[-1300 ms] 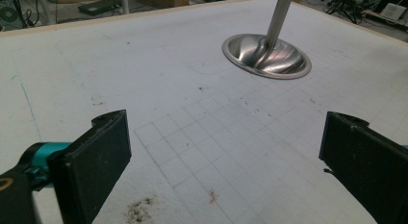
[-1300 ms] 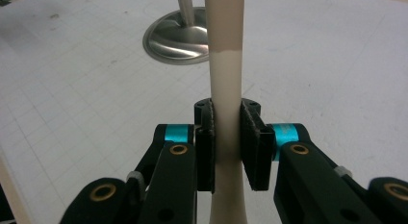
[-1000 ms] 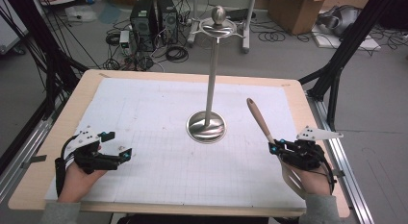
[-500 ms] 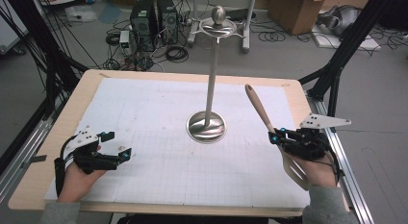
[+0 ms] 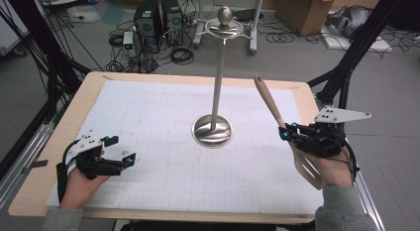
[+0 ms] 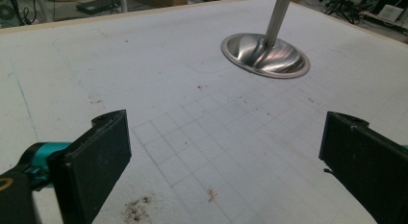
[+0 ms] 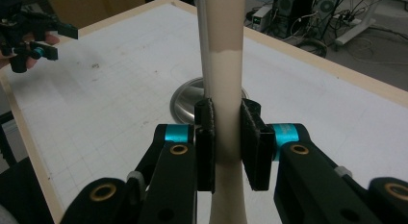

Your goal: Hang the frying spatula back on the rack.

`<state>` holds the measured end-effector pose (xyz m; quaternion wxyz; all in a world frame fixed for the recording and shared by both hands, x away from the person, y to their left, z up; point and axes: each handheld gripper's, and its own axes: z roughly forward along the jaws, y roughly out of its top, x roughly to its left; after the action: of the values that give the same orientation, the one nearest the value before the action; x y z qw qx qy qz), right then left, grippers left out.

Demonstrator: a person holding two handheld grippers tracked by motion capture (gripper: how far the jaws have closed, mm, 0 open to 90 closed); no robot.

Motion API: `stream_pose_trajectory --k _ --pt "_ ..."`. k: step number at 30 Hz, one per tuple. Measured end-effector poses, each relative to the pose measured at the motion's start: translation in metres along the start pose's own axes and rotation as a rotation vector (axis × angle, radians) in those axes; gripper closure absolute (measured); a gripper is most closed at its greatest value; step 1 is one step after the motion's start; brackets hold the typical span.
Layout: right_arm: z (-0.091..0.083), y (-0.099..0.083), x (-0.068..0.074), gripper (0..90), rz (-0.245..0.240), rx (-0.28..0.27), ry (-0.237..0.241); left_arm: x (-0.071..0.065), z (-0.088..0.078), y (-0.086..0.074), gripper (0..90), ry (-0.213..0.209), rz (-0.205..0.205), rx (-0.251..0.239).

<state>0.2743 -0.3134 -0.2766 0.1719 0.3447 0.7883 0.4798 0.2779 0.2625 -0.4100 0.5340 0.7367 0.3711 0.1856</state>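
- High view: the right gripper [image 5: 289, 133], near the table's [image 5: 54, 191] right edge, is clamped on a spatula [image 5: 277, 117]. Its wooden handle slants up toward the far edge and its pale slotted blade hangs below the hand, toward the near right corner.
- High view: a metal stand [image 5: 214, 129] rises from its round base at the table's middle; the left gripper [image 5: 121, 151] rests near the near left corner, jaws spread, holding nothing.
- Left gripper view: the left gripper's [image 6: 226, 161] jaws stand wide over the gridded white mat [image 6: 168, 89], with the stand's base [image 6: 265, 56] ahead.
- Right gripper view: the pads [image 7: 207, 142] pinch the spatula's neck [image 7: 225, 89], the stand just behind it.
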Motion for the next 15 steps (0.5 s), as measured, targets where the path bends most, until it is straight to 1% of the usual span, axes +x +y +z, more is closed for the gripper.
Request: stream_pose_trajectory --k 3,4,8,11,13,14,15 --pt "0.000 0.003 0.001 78.2 0.002 -0.017 0.007 0.002 -0.001 -0.001 4.5 0.002 -0.001 0.000" --pt "0.000 0.004 0.001 78.2 0.005 -0.016 0.008 0.002 -0.002 -0.001 4.5 0.003 -0.008 -0.003" --pt "0.002 0.009 0.002 78.2 0.000 -0.013 0.000 0.003 -0.003 0.000 4.5 -0.002 -0.005 -0.012" --pt "0.001 0.014 0.002 78.2 -0.008 -0.025 0.006 0.003 -0.004 0.000 4.5 -0.009 -0.002 -0.022" --pt "0.000 0.017 0.004 78.2 -0.018 -0.022 0.004 0.003 -0.004 0.000 4.5 -0.013 -0.004 -0.032" --pt "-0.001 0.019 0.004 78.2 -0.025 -0.022 0.001 0.003 -0.005 0.000 4.5 -0.019 -0.005 -0.035" --pt "-0.002 0.020 0.004 78.2 -0.025 -0.021 0.002 0.004 -0.006 0.001 4.5 -0.055 -0.017 -0.043"
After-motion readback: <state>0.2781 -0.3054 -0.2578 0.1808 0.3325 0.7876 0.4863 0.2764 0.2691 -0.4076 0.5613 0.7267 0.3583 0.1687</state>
